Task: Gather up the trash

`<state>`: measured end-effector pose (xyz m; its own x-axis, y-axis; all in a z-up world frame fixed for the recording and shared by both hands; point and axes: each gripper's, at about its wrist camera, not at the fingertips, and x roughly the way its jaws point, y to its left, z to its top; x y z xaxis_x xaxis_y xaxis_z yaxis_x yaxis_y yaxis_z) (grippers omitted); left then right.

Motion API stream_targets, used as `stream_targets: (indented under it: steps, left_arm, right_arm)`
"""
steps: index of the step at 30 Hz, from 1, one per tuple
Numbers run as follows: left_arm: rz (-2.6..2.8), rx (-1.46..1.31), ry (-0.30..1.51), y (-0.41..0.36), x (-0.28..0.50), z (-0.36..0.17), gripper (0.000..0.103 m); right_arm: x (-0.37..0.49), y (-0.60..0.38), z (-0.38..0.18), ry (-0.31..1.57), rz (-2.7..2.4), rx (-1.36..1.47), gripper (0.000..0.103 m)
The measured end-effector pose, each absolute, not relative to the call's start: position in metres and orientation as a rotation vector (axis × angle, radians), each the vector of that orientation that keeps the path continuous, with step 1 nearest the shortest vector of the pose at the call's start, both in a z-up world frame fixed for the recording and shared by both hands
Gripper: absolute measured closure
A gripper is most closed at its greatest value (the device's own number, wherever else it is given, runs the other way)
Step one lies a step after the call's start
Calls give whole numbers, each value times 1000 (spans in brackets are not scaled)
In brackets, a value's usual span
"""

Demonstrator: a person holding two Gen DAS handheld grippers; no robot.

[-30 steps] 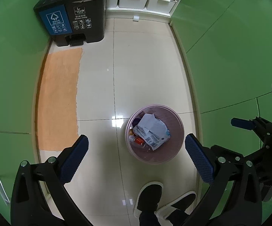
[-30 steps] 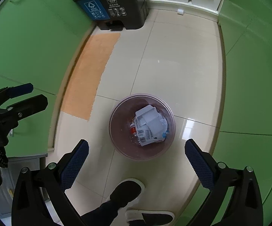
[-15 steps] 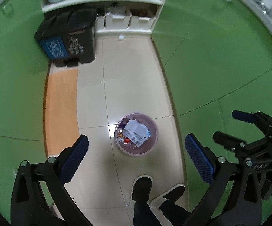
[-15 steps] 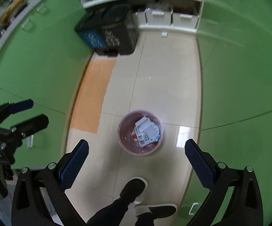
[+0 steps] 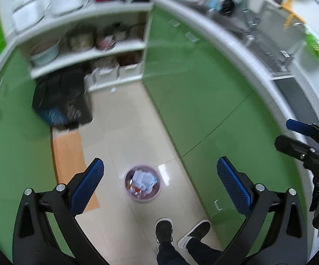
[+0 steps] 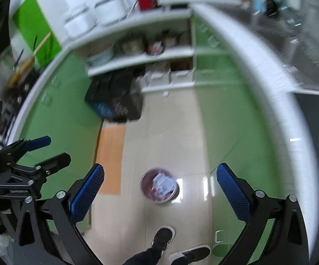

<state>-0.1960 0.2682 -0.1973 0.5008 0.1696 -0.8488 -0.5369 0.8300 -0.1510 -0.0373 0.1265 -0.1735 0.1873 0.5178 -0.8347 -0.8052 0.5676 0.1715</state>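
The pink waste basket sits on the tiled floor in the lower middle of both wrist views, well below both grippers and just ahead of the person's shoes. It holds crumpled white paper and some reddish wrappers that are too small to identify.

Judging by its thin plastic wall and paper load, the basket is probably light and a little flexible. The wall is smooth and may slip, so the rim is the sensible place to take hold, with one finger inside and one outside. The paper is soft and would crush easily; a pinch on a raised fold would lift it.

The left gripper is spread wide with nothing between its blue pads. The right gripper is equally wide apart and also empty. Each shows in the other's view: the right one at the right edge of the left view, the left one at the left edge of the right view. Both are held high, side by side, pointing down and forward along the aisle between the green cabinets.

A dark two-part bin stands at the far end, upper middle of the frame, below the white shelves. An orange mat lies at the left of the floor. Both views are blurred.
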Motion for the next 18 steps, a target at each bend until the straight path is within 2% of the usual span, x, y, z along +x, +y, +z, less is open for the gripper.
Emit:
stream_targets:
  steps: [6, 18]
  left_arm:
    - [300, -319, 915, 231, -146, -141, 3]
    - [14, -146, 849, 125, -53, -74, 3]
  right_arm:
    - [-13, 52, -113, 918, 804, -231, 5]
    - [15, -113, -50, 816, 472, -68, 5]
